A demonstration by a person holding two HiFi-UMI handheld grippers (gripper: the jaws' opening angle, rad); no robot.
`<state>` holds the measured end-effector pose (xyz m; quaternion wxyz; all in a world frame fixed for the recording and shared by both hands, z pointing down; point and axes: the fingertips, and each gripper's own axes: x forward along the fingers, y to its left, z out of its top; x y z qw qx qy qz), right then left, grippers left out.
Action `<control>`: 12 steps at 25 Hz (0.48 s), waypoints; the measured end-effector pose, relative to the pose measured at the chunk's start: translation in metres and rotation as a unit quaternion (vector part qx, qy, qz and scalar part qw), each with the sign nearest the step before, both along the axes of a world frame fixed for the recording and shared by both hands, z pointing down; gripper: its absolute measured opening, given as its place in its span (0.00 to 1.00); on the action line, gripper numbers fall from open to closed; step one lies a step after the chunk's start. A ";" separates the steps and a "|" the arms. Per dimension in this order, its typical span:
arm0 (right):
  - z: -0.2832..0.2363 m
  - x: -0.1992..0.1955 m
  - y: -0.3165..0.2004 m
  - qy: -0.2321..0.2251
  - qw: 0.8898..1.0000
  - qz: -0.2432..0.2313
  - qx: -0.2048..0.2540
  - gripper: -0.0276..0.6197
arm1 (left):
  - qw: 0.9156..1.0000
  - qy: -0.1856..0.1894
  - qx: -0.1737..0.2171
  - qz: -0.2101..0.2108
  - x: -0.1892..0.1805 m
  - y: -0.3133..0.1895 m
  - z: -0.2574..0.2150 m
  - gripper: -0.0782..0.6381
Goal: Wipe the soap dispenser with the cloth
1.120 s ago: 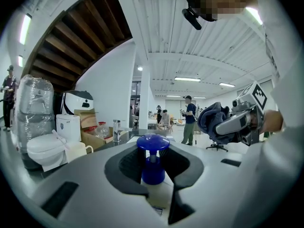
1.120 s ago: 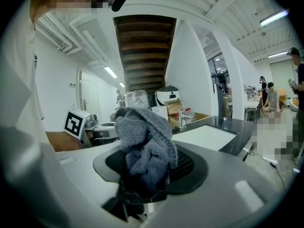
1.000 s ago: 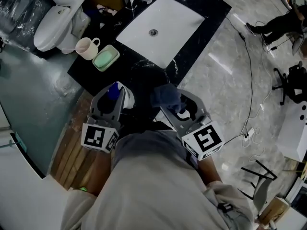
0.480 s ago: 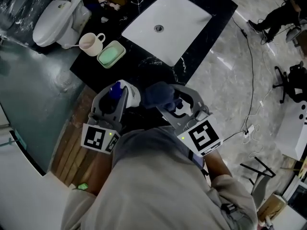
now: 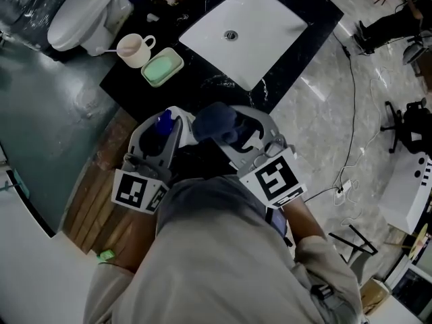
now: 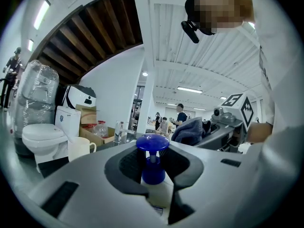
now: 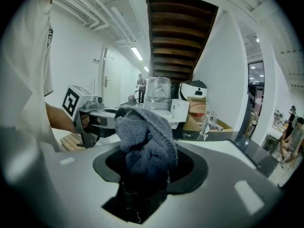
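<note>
My left gripper (image 5: 160,139) is shut on the soap dispenser (image 5: 177,121), a white bottle with a blue pump (image 6: 152,148). In the left gripper view the bottle stands upright between the dark pads (image 6: 127,167). A bunched dark blue-grey cloth (image 5: 216,121) is clamped in my right gripper (image 5: 228,139) and sticks up from its jaws in the right gripper view, cloth (image 7: 145,139). In the head view the cloth sits close beside the dispenser's right side; whether they touch I cannot tell. Both grippers are held in front of the person's torso, near the counter's front edge.
The black counter (image 5: 202,90) carries a white sink basin (image 5: 250,25), a cream mug (image 5: 133,49) and a green soap dish (image 5: 162,68). A toilet (image 5: 81,12) stands at the far left. Wooden slats (image 5: 94,194) lie below left. Cables and a chair (image 5: 408,127) are on the marble floor at right.
The right gripper has carried the cloth leftward, closing the gap to the dispenser. The left gripper keeps its hold on the bottle and has hardly shifted.
</note>
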<state>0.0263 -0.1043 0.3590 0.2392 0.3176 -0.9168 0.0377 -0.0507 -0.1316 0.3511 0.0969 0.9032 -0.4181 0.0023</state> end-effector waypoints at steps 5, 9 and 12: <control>0.008 -0.005 -0.010 0.000 1.000 -0.003 -0.006 0.33 | 1.000 0.001 -0.003 -0.002 -0.003 0.002 0.000 0.23; 0.012 -0.010 -0.018 0.000 1.000 -0.004 -0.008 0.33 | 1.000 0.000 -0.005 0.001 -0.004 0.003 -0.001 0.23; 0.016 -0.016 -0.022 0.007 1.000 -0.012 -0.006 0.33 | 1.000 -0.002 -0.003 0.003 -0.004 0.003 0.000 0.23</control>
